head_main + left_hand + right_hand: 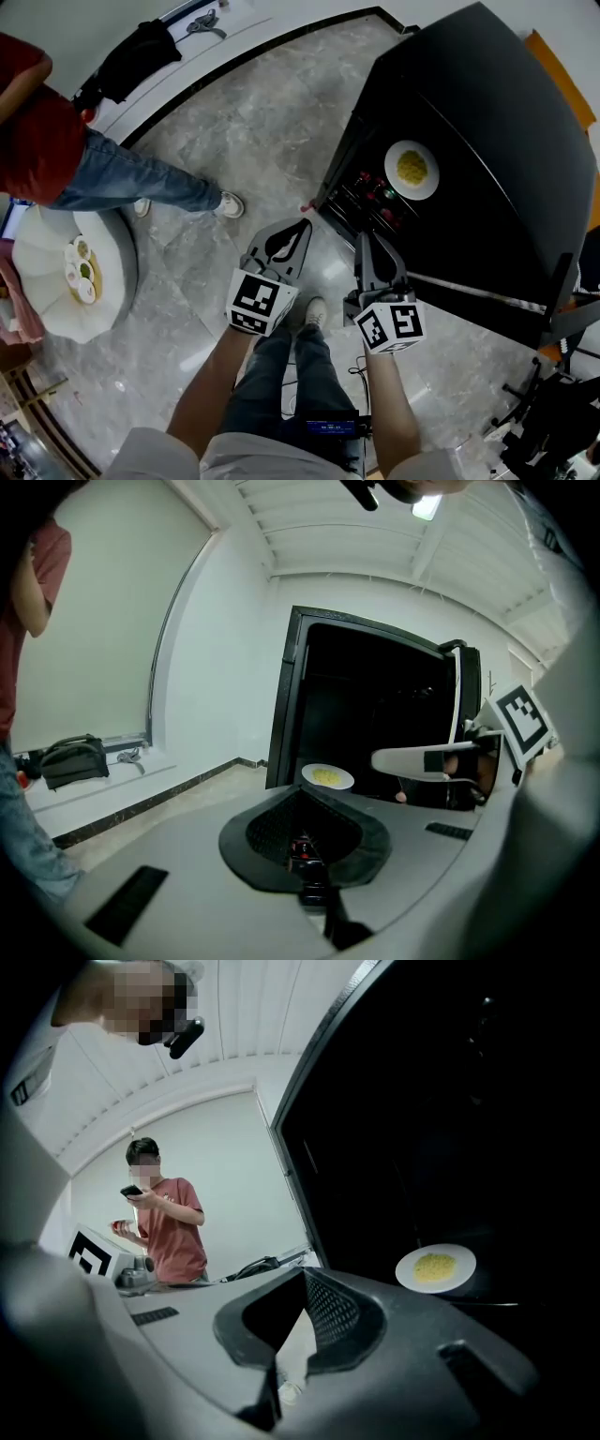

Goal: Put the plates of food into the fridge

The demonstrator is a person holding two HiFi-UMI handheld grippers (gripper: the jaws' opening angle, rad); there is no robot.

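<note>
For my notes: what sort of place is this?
Probably a room set up for dining: grey polished stone floor, tall black fridge holding a white round plate of yellow food, round white table with small dishes.

We read no text, brand or number in any view; cubes on the left gripper (pixel 301 226) and right gripper (pixel 367 240) bear only letterless square marker patterns
</note>
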